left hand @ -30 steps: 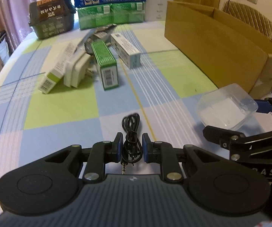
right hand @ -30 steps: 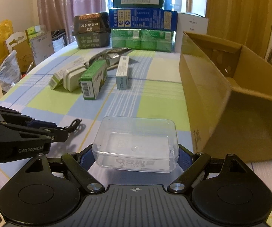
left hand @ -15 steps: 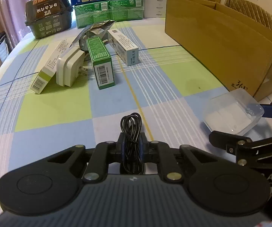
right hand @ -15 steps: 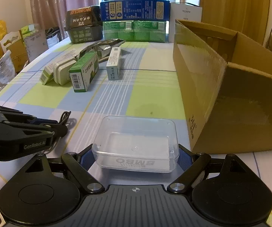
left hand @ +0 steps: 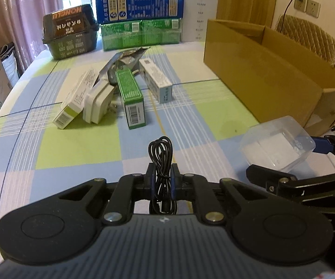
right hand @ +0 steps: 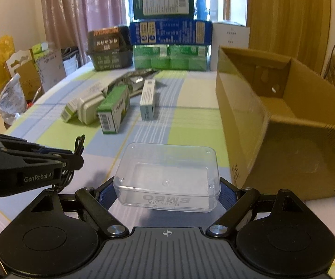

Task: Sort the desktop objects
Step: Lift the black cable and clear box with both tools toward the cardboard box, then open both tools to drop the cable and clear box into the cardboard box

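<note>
Lifted now, the coiled cable (left hand: 161, 160) is pinched between left fingers (left hand: 150, 179); right fingers (right hand: 225, 194) clasp the clear box (right hand: 167, 174).

Two matte black handheld grippers: the left gripper (left hand: 162, 176) and right gripper (right hand: 166, 191) share a ribbed grey housing with a small crosshair mark, round black side discs, silver pivot screws on angled linkage arms, and blue finger pads (left hand: 173, 181). White "GenRobot.AI" lettering runs along the left unit's side.
</note>
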